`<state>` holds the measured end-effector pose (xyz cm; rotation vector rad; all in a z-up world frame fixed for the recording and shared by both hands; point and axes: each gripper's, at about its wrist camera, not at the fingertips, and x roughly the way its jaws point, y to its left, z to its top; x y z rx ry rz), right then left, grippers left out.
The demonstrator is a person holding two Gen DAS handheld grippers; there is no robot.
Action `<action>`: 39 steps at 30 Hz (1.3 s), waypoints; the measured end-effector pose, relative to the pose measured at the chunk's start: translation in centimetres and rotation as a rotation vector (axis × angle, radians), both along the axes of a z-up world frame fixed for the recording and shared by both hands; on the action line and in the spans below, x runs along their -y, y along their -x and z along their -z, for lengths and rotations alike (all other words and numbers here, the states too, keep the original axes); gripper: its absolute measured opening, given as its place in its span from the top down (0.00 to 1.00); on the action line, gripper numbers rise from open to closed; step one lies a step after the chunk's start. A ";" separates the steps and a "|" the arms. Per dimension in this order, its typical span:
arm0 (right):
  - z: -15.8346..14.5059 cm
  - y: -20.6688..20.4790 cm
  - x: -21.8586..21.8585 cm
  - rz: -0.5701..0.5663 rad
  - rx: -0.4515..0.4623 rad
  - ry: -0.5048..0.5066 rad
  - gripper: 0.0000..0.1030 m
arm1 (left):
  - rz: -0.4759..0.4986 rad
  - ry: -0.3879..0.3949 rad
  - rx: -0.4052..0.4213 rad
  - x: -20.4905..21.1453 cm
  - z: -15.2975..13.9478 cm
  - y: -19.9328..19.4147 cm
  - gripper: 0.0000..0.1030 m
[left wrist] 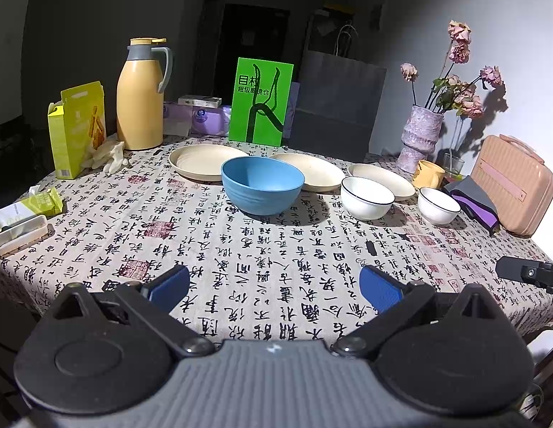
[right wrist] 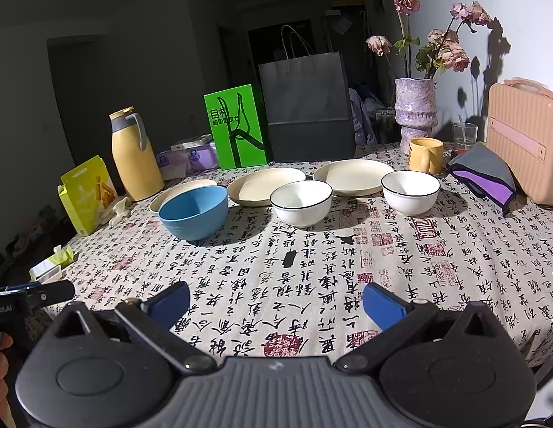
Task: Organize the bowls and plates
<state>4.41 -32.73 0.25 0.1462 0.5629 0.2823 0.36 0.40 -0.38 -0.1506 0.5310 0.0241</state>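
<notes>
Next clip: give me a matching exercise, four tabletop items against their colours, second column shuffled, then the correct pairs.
Items:
1. large bowl
2. thermos
3. vase
4. paper bag

Colours:
A. purple
B. black
C. blue
D. yellow

Pairs: 1-C, 2-D, 3-A, 4-B
</notes>
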 end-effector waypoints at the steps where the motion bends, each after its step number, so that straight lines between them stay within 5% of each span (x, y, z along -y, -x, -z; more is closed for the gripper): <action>1: 0.0 0.0 0.0 0.000 0.000 0.000 0.00 | 0.000 0.000 0.000 0.0 0.0 0.0 0.00; 39: 0.1 0.0 0.0 -0.001 -0.001 0.001 0.00 | 0.002 0.005 -0.001 0.2 0.3 0.1 0.00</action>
